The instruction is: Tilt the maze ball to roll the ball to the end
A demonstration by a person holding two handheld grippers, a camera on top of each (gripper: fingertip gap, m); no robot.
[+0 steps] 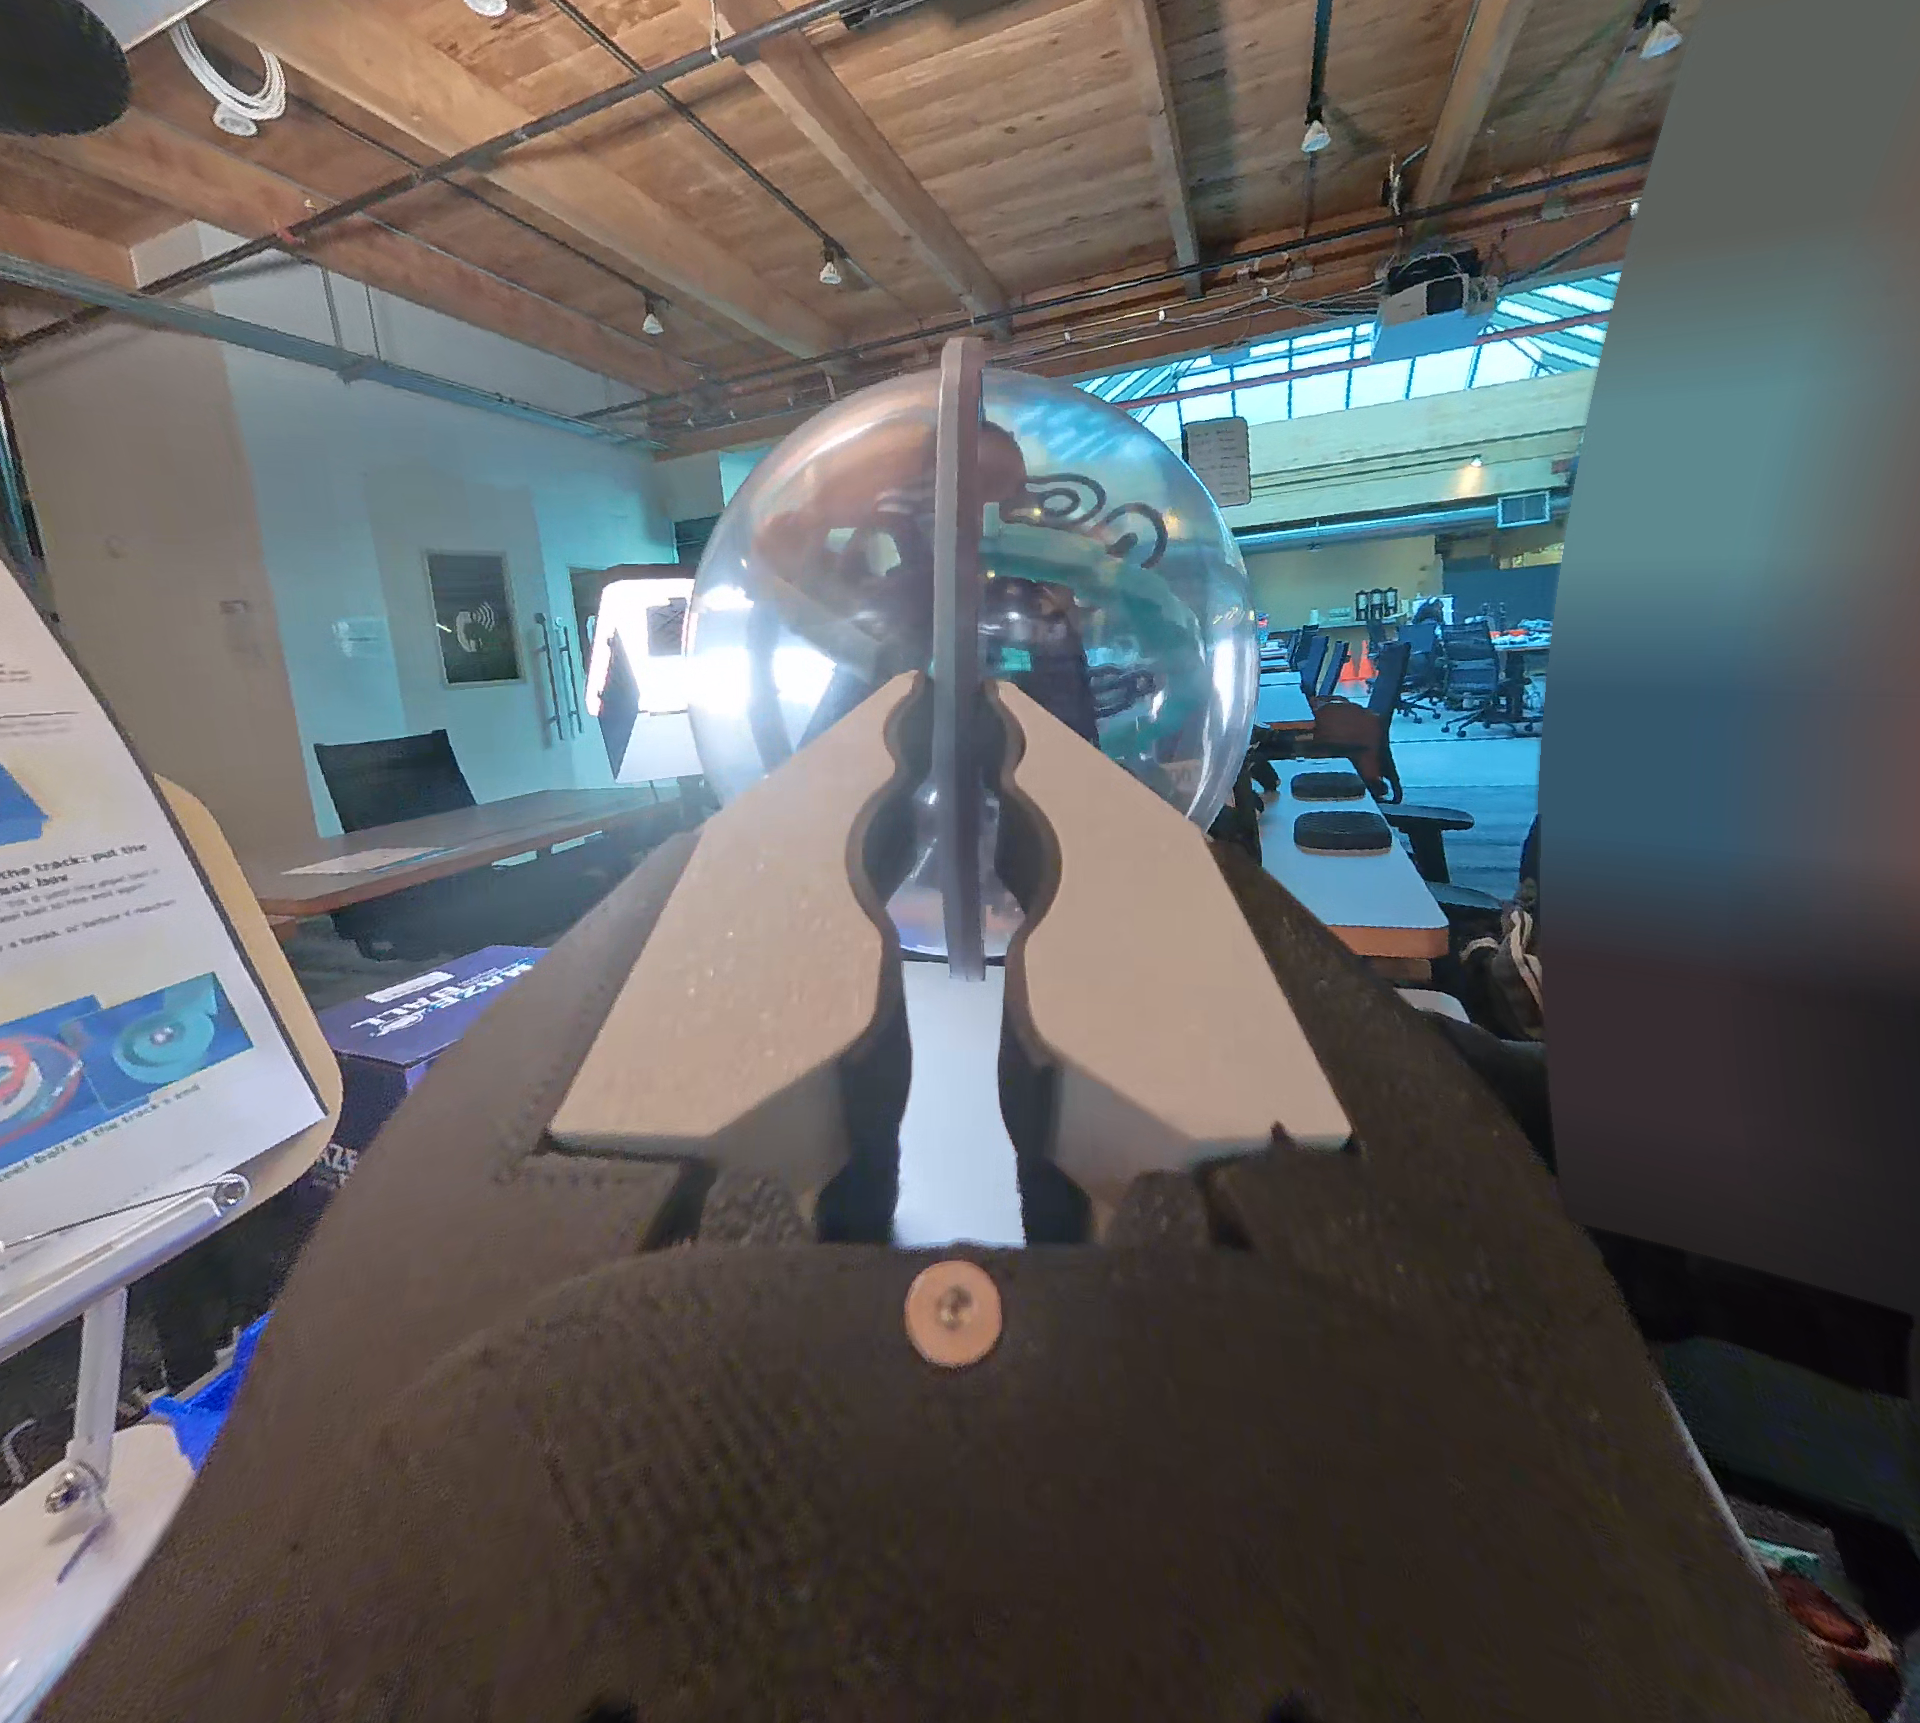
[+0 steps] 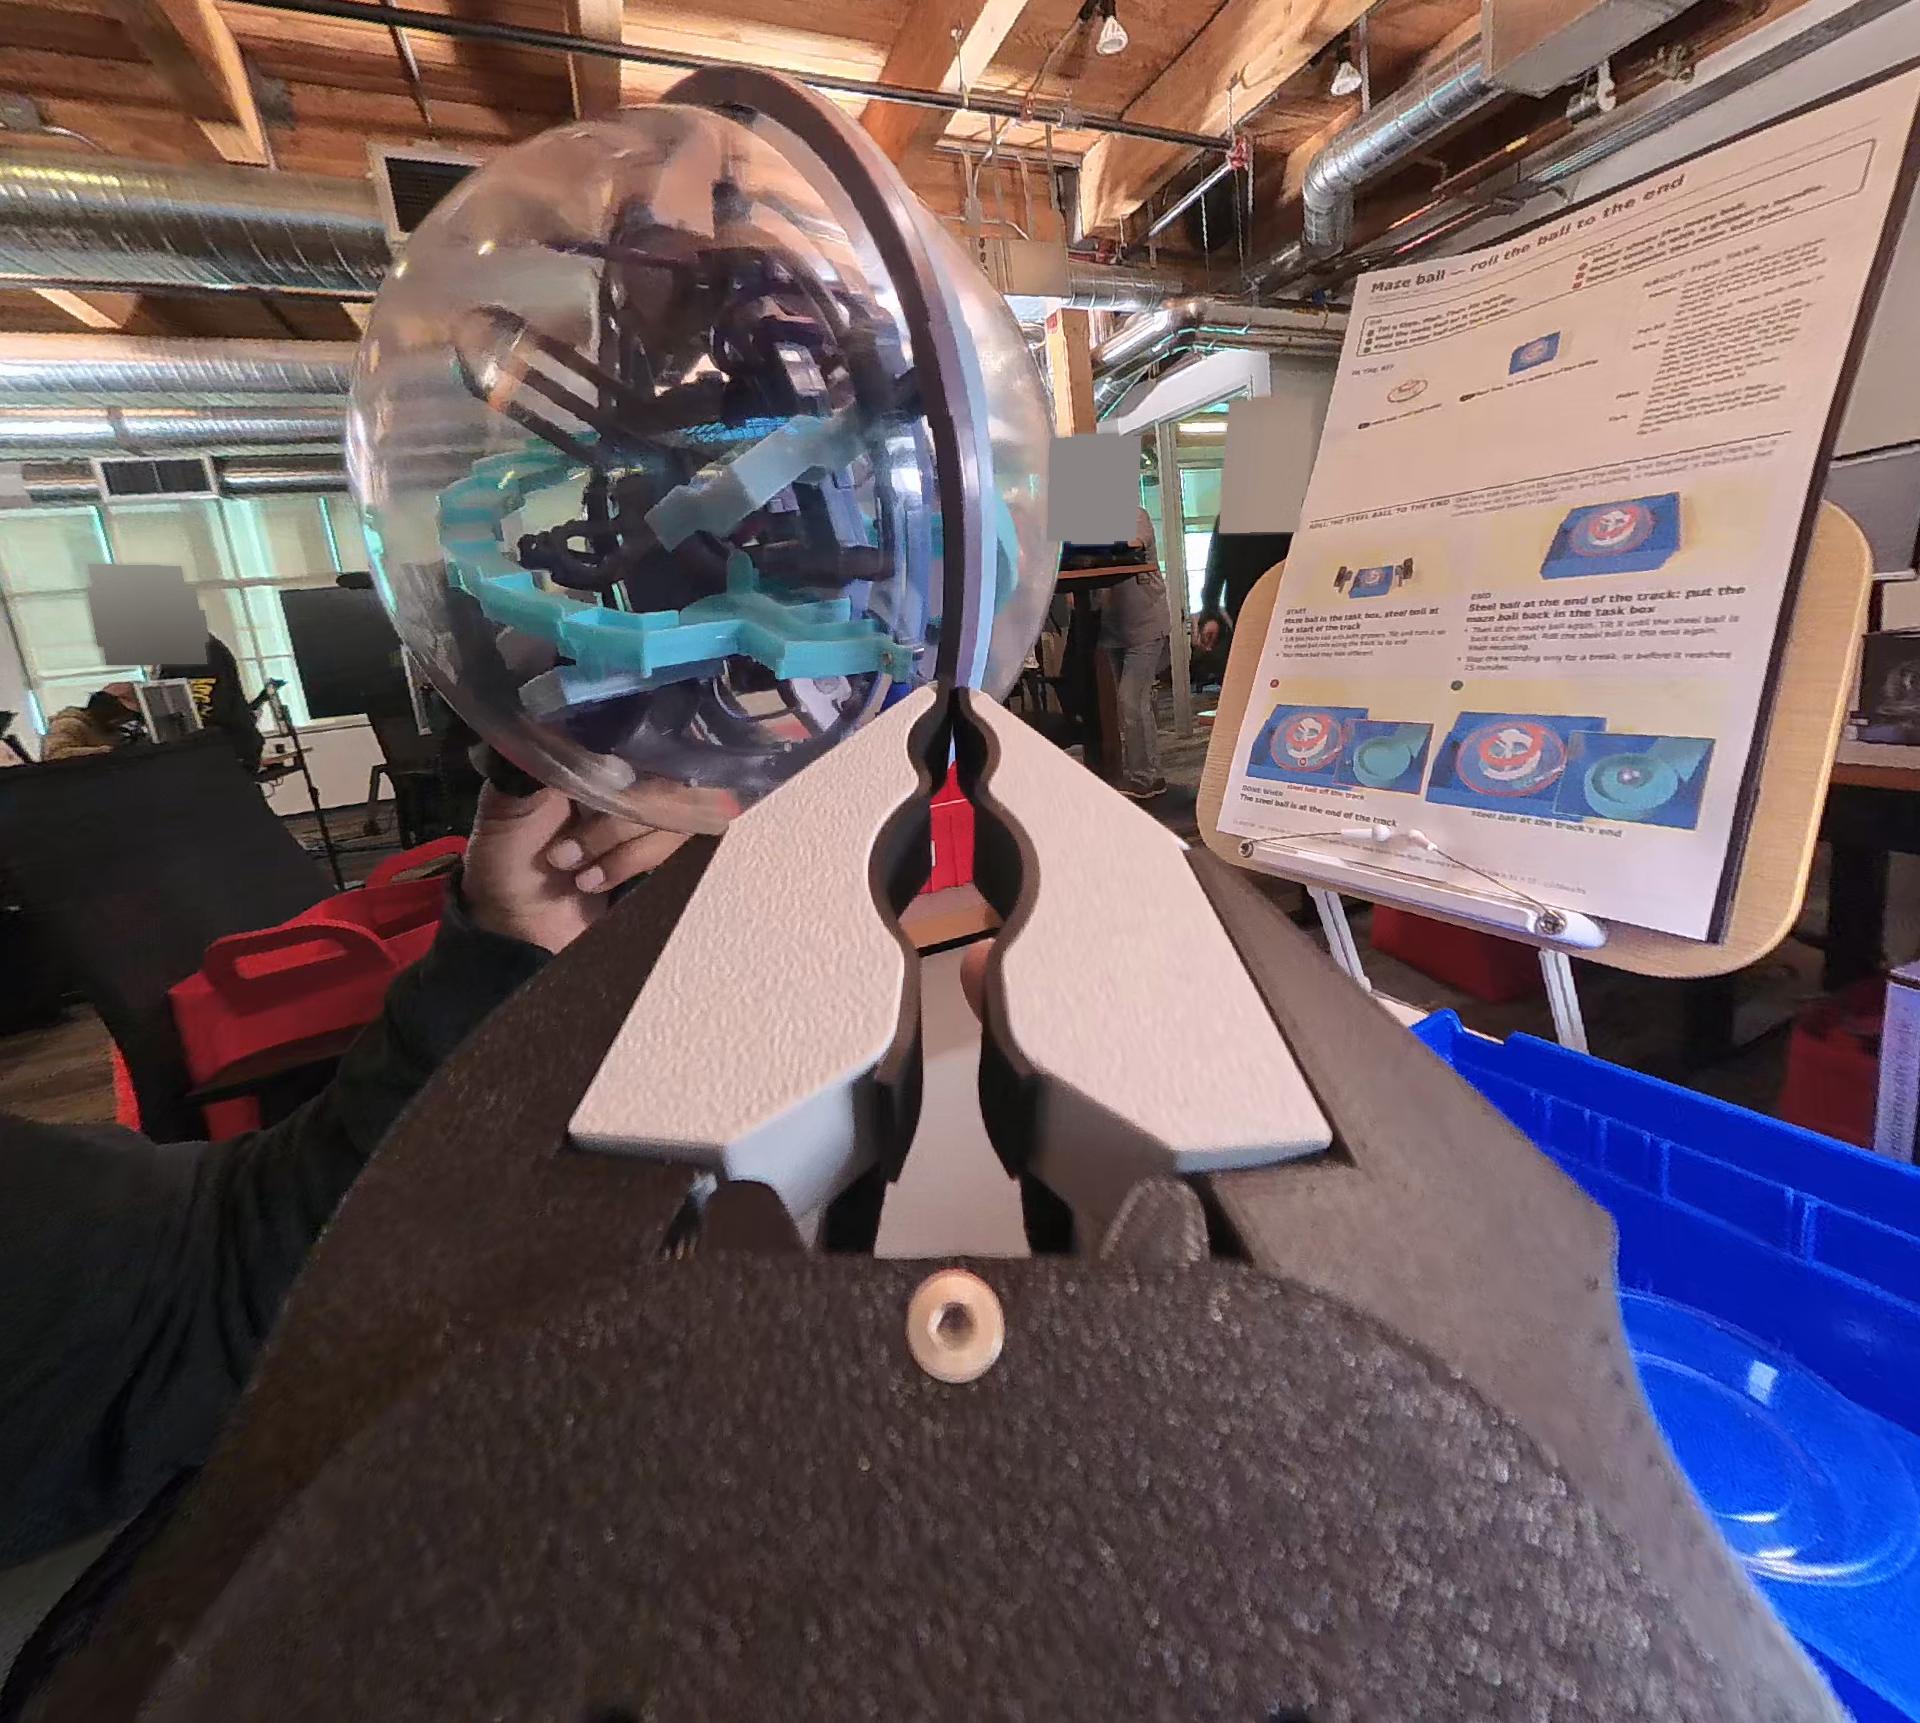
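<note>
The maze ball (image 1: 1091, 593) is a clear sphere with a dark flat rim around its middle and teal and dark tracks inside. My left gripper (image 1: 961, 697) is shut on the rim, which runs edge-on between its grey fingers (image 1: 769, 925). The ball is held up in the air, against the ceiling. In the right wrist view the maze ball (image 2: 644, 468) sits up and left of my right gripper (image 2: 951, 697), which is shut on the lower edge of the same rim. A hand (image 2: 551, 863) shows under the ball at the left. I cannot see the small steel ball.
An instruction sheet on a wooden stand (image 2: 1538, 551) is at the right of the right wrist view, and at the left of the left wrist view (image 1: 125, 977). A blue bin (image 2: 1725, 1258) lies low right. A red bag (image 2: 301, 977) is low left. Desks and chairs (image 1: 1382, 738) stand behind.
</note>
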